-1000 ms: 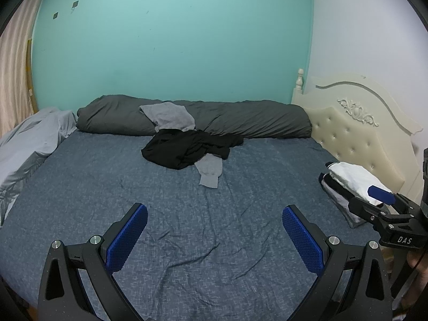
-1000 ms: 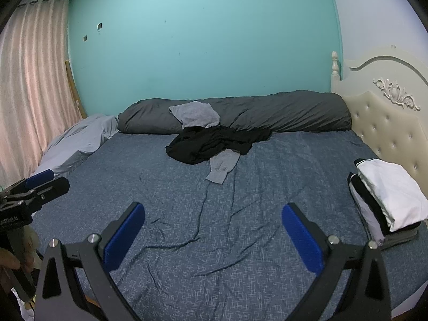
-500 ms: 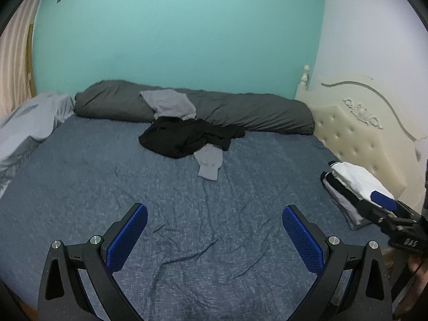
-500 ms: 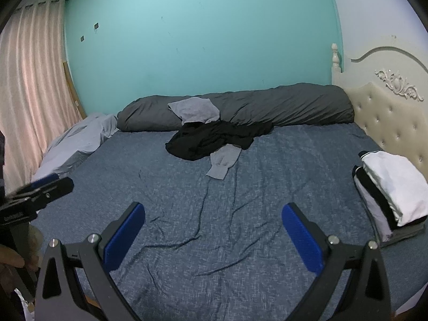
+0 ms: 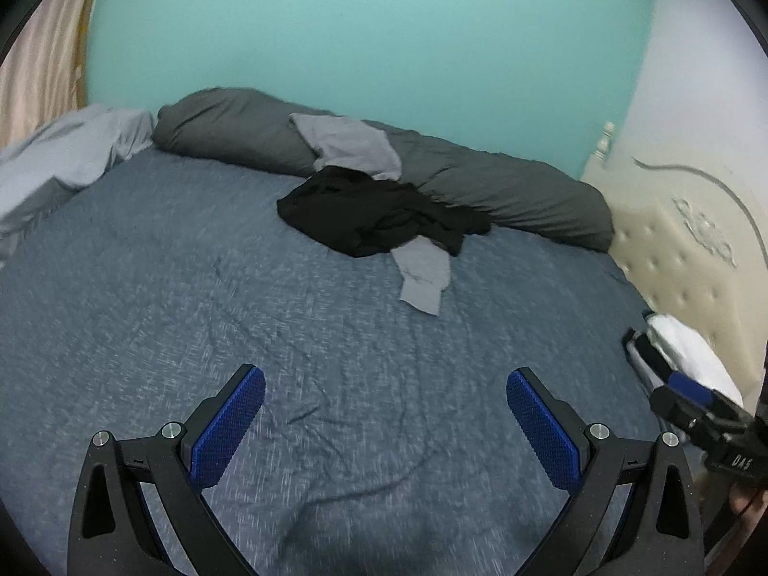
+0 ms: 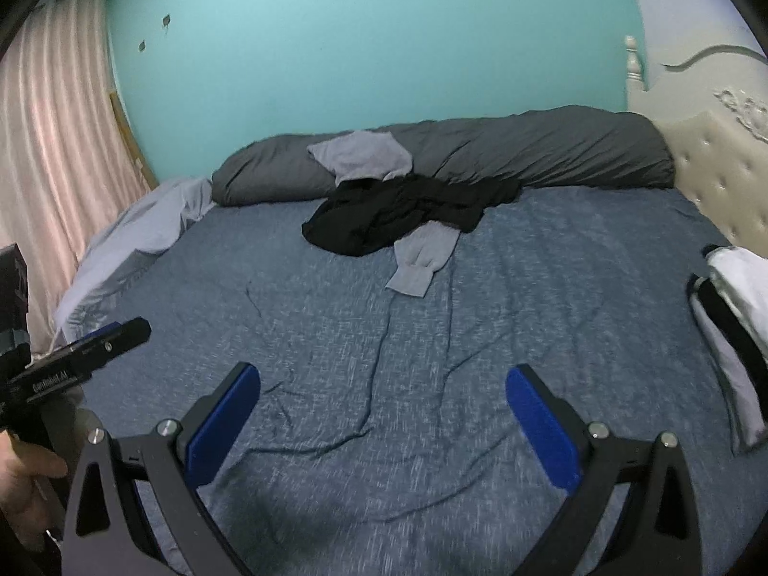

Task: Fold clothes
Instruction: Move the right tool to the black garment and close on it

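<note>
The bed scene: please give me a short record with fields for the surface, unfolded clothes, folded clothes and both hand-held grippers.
surface: blue bed sheet
unfolded clothes: black garment lying over a grey garment, near the dark grey bolster
folded clothes: stack with white on top, by the headboard
left hand-held gripper: open, empty, above the sheet
right hand-held gripper: open, empty, above the sheet
</note>
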A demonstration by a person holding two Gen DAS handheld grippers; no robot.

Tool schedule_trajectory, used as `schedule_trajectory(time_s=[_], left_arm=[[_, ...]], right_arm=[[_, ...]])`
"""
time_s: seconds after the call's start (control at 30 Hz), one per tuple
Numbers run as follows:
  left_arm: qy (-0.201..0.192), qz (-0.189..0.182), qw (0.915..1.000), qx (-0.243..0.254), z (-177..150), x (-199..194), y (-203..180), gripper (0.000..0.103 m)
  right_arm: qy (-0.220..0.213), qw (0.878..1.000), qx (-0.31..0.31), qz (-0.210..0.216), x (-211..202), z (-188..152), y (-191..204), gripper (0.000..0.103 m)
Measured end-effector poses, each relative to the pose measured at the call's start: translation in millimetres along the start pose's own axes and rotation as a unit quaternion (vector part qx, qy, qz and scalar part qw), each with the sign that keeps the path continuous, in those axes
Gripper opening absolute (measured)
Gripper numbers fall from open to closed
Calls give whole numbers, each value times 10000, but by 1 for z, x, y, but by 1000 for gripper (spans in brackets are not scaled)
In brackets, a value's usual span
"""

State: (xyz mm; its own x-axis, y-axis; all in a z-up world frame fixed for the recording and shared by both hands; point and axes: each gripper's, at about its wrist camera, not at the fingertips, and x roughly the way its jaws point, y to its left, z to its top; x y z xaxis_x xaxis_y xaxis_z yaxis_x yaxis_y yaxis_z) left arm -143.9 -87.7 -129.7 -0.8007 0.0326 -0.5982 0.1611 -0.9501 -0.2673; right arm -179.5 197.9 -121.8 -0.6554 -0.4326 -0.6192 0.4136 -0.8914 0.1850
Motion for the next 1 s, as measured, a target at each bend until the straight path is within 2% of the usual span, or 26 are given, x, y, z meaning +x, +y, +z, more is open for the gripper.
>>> schedule_trajectory(time_s=[0.23, 0.4, 0.67, 0.87, 1.0], left_arm=[[21, 41, 9989, -458, 5, 59, 44, 103], [10, -89, 9973, -735, -1, 94, 68, 103], [-77, -23, 9925, -1217, -14, 136, 105, 103], [-78, 82, 9902, -1396, -26, 158, 127, 103], [-13, 152, 9897, -1422, -34, 170, 139, 103]], right_arm=[[187, 9995, -241, 124, 83, 23, 5, 103], [282, 9984, -477, 109, 140, 36, 10, 103], [515, 9962, -687, 130, 226, 54, 14, 103], [627, 9941, -855, 216, 288, 68, 24, 102], [682, 9946, -752, 234, 325, 77, 25, 102]])
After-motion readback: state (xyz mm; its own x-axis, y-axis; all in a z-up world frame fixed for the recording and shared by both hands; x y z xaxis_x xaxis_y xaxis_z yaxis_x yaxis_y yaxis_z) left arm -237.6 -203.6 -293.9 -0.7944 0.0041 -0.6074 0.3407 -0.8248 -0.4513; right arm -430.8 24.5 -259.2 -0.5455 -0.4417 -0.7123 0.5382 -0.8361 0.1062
